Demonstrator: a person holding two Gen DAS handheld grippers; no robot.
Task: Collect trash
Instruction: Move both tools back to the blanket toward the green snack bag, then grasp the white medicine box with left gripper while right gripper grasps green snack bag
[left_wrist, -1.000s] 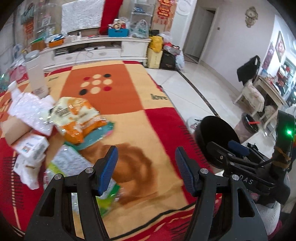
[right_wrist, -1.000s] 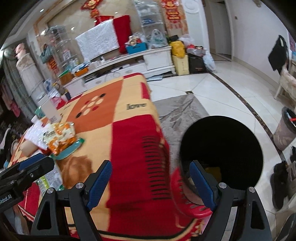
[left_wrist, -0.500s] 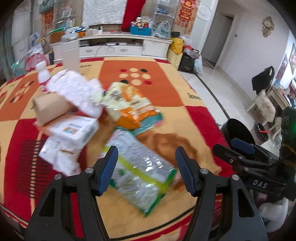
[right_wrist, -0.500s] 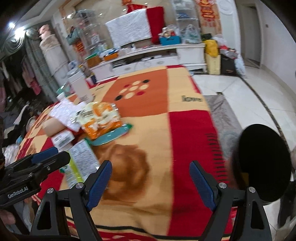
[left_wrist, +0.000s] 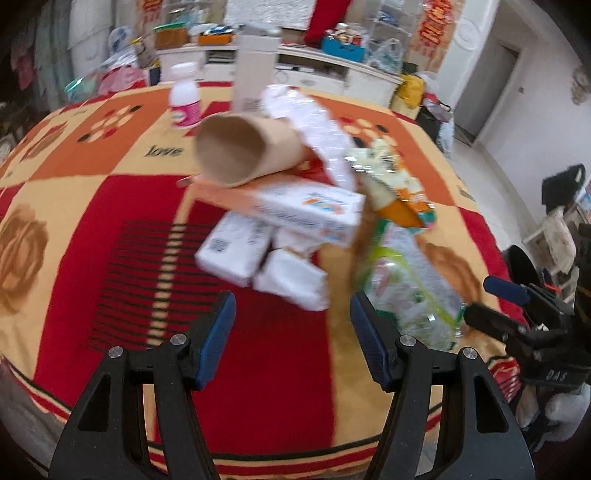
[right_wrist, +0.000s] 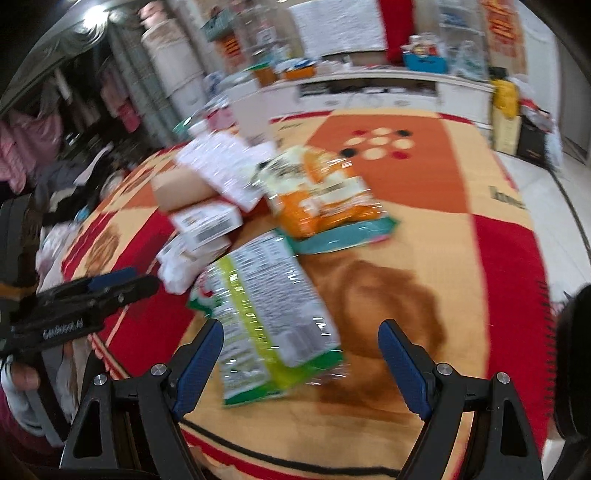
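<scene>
A pile of trash lies on the red and orange cloth-covered table (left_wrist: 110, 258): a brown paper cup (left_wrist: 243, 151) on its side, a white and orange box (left_wrist: 295, 210), white tissue packs (left_wrist: 258, 262), a green and white snack bag (left_wrist: 410, 291) (right_wrist: 266, 317), an orange chip bag (right_wrist: 321, 199) and a clear wrapper (left_wrist: 314, 122). My left gripper (left_wrist: 290, 332) is open and empty, just short of the tissue packs. My right gripper (right_wrist: 301, 358) is open, its jaws either side of the green bag's near end.
A white bottle with a pink label (left_wrist: 184, 99) and a tall white carton (left_wrist: 255, 70) stand at the table's far side. A black bin (left_wrist: 524, 262) stands off the table's right edge. A white cabinet (right_wrist: 369, 85) with clutter lines the back wall.
Both grippers have swung left from the black bin toward the trash pile and moved closer to it. Both stay open and empty.
</scene>
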